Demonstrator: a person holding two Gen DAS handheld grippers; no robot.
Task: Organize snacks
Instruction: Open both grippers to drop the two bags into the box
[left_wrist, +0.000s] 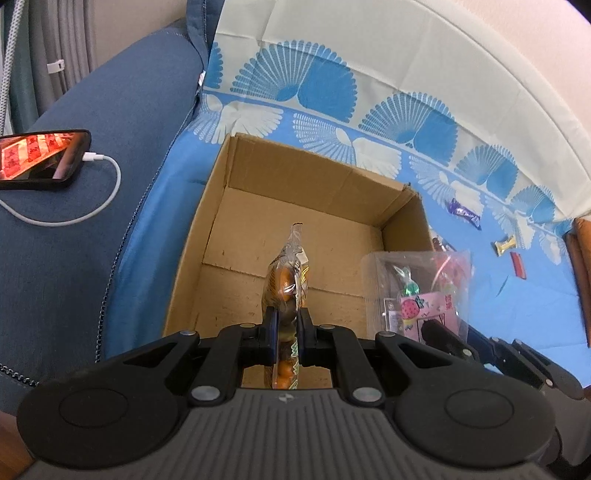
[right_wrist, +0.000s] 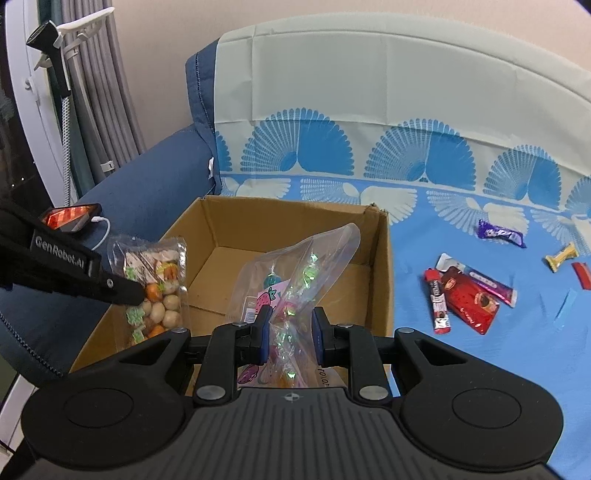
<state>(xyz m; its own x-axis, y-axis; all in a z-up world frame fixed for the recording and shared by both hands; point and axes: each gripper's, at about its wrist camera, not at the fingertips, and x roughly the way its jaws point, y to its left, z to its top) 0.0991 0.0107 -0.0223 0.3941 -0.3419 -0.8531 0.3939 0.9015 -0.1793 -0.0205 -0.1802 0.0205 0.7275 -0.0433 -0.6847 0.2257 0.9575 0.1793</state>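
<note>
Right wrist view takes in the whole arrangement: a blue sofa (right_wrist: 147, 173) draped with a fan-patterned blue cloth (right_wrist: 424, 221), and on it an open cardboard box (right_wrist: 380, 266) standing left of a loose scatter of wrapped snacks (right_wrist: 465, 295) spread over the cloth to the right. The box looks empty inside, its bare floor showing, which suggests it is the collecting place and that sorting has only begun. Far left on the sofa arm lies a phone (right_wrist: 74, 218) on its charging cable, apart from the work. Over the near right part of the box, the right gripper (right_wrist: 290, 328) is nearly closed, pinching a clear bag of wrapped candies (right_wrist: 295, 269) by its lower end so the bag's free end stands above the opening, ready to drop inside. Over the near left part, the left gripper (left_wrist: 286, 325) is closed tight on a narrow packet of round orange and pale snacks (left_wrist: 286, 280), held edge-on above the box floor. Both bags hang above the box, not yet resting in it; letting go of each would likely place them side by side.
</note>
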